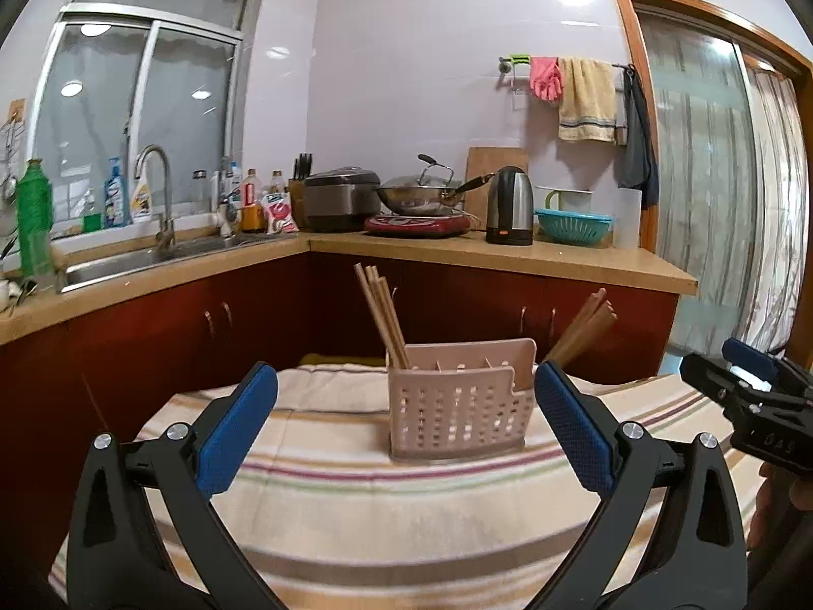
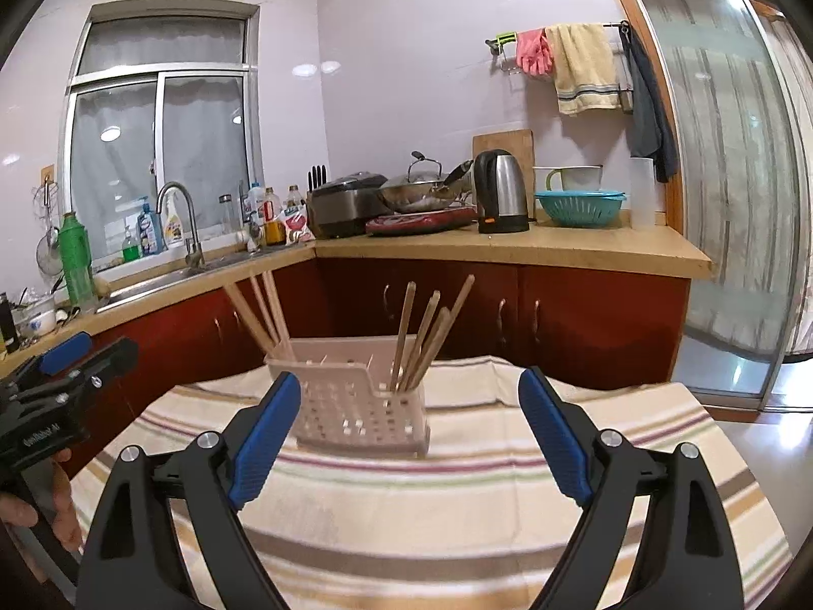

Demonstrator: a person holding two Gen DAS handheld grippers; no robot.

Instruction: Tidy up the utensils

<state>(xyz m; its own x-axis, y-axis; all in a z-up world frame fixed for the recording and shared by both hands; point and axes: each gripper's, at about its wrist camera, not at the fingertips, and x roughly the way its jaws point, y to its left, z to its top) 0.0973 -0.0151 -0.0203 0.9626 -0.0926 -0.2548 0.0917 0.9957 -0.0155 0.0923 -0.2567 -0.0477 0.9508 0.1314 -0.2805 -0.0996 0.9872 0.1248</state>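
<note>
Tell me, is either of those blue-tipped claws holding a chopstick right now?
No, the left gripper and right gripper are both open and hold nothing, while the chopsticks stand in the pink holder.

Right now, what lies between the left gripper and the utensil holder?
Only bare striped cloth lies between the open left gripper and the utensil holder, as the left wrist view shows.

striped cloth bare before pink utensil holder; approach from above blocked by chopsticks leaning out at both ends.
</note>
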